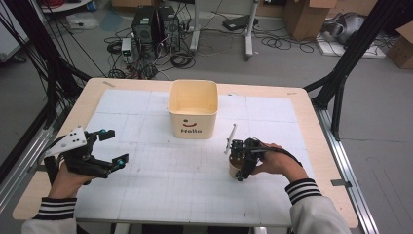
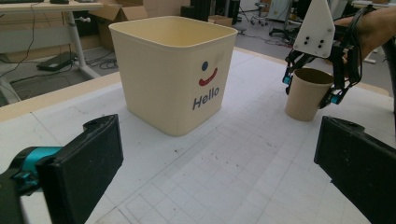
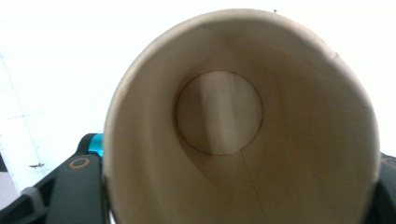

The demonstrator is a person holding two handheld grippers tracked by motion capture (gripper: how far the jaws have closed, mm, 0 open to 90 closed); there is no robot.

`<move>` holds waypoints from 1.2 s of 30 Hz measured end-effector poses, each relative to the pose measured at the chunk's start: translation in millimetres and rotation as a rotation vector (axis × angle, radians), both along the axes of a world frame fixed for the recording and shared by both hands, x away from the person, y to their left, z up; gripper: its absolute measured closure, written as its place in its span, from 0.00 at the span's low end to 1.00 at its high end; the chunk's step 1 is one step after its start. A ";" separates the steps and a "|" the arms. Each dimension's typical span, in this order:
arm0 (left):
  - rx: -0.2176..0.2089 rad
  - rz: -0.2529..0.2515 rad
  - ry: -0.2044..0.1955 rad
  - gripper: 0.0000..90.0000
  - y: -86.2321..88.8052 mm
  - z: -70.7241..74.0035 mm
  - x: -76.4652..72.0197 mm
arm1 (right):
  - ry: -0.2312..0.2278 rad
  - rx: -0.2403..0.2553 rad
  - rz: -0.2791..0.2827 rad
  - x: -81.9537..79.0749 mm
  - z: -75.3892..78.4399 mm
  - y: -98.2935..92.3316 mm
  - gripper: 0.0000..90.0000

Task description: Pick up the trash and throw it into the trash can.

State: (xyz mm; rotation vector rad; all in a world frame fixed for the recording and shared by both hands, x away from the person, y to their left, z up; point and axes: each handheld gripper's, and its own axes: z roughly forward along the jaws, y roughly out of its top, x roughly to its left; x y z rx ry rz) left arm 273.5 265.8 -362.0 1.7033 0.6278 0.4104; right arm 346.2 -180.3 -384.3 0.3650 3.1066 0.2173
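Note:
A brown paper cup [image 1: 232,169] stands upright on the white gridded mat [image 1: 160,190], right of centre. My right gripper [image 1: 239,163] comes down over it, with one jaw against each side of the cup [image 2: 306,95]. In the right gripper view I look straight into the empty cup [image 3: 219,112], and a black finger [image 3: 77,186] presses its left wall. A cream bucket [image 1: 193,109] marked "Hello" stands at the middle back, open and empty as far as I can see. My left gripper [image 1: 114,146] hovers at the mat's left edge, open, jaws wide apart with nothing between them [image 2: 219,172].
The wooden table [image 1: 311,126] borders the mat on all sides. Black frame struts [image 1: 341,73] rise at the table's left and right back corners. On the floor beyond lie computer towers [image 1: 156,29], cables and cardboard boxes [image 1: 304,14].

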 end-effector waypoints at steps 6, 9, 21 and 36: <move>-0.001 0.001 0.001 0.02 0.0 -0.1 0.0 | -0.006 -0.002 0.011 -0.4 1.0 0.0 0.35; -0.001 0.002 0.001 0.02 0.0 -0.2 0.1 | -0.005 0.004 0.008 -1.0 2.1 0.2 0.35; -0.007 0.007 0.001 0.02 1.2 -0.6 0.2 | -0.019 0.040 0.005 0.3 23.0 0.8 0.36; -0.024 0.015 -0.004 0.02 3.2 0.2 0.1 | -0.040 0.042 -0.016 2.4 67.5 4.8 0.36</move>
